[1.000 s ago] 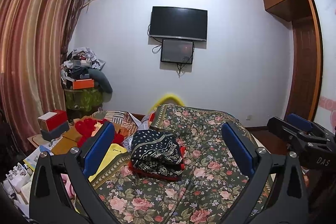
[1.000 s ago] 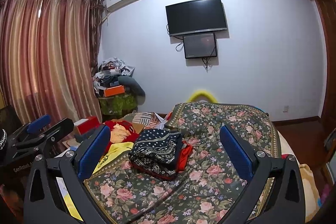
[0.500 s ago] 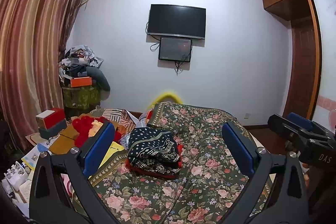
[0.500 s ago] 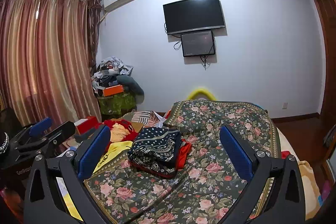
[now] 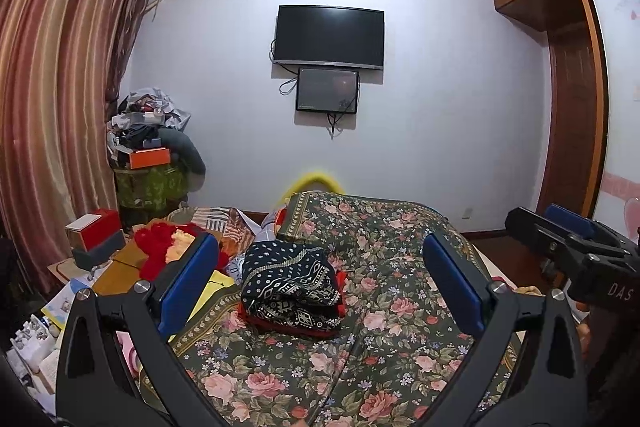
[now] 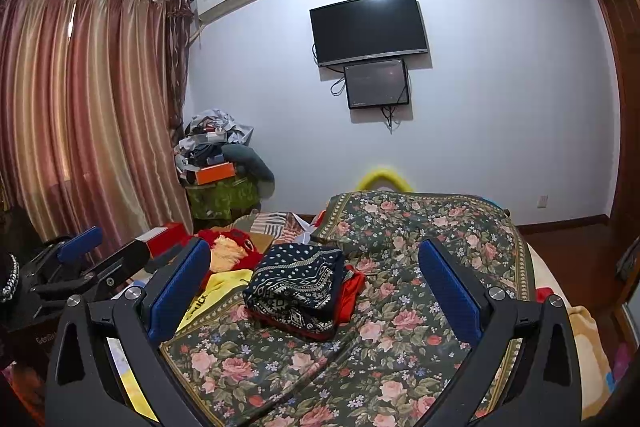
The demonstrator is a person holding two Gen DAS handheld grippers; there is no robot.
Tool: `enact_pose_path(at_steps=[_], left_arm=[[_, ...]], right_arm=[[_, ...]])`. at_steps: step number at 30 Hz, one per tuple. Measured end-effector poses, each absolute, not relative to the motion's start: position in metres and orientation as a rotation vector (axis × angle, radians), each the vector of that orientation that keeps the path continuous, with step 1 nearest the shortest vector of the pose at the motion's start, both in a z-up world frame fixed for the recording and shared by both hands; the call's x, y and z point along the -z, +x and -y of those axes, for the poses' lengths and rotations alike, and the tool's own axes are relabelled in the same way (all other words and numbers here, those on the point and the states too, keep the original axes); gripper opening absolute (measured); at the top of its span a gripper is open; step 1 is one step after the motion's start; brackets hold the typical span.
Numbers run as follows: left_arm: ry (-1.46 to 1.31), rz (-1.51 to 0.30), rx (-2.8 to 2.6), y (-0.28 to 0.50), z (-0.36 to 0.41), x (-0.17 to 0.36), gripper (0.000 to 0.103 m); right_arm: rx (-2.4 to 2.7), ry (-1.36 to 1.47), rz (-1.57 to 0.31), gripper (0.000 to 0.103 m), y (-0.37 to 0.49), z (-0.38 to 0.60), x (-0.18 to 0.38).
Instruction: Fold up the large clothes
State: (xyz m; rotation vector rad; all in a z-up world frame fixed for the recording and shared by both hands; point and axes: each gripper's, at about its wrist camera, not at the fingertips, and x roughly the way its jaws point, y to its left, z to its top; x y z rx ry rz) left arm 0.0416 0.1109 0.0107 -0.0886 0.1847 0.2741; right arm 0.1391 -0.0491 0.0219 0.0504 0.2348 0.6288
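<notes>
The dark patterned garment (image 5: pixel 290 289) lies folded in a thick stack on the floral bedspread (image 5: pixel 384 307), ahead of and below both claws, a little left of centre between my left claw's (image 5: pixel 320 291) fingers and likewise between my right claw's (image 6: pixel 314 293) fingers. Its long axis seems to run from near-left toward far-right, though the fisheye makes that hard to pin down. It is navy with white dots and geometric bands, with a red piece (image 6: pixel 350 293) showing beneath and along its right side; edges look square, so I judge this one already folded. Neither claw is clearly nearer. Both claws stand wide apart, holding nothing, well above the bed. Off to the left of the left claw lie a yellow garment (image 6: pixel 218 289) and a red fluffy one (image 5: pixel 154 249), probably the next candidates.
</notes>
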Motion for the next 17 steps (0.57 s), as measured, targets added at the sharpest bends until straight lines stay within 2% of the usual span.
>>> enact_pose_path(at_steps=[17], left_arm=[[-0.119,-0.193,-0.258,0.0391,-0.118,-0.0099,0.102]], right_arm=[[-0.634,0.046,-0.247,0.103,0.1419,0.0503,-0.0192]])
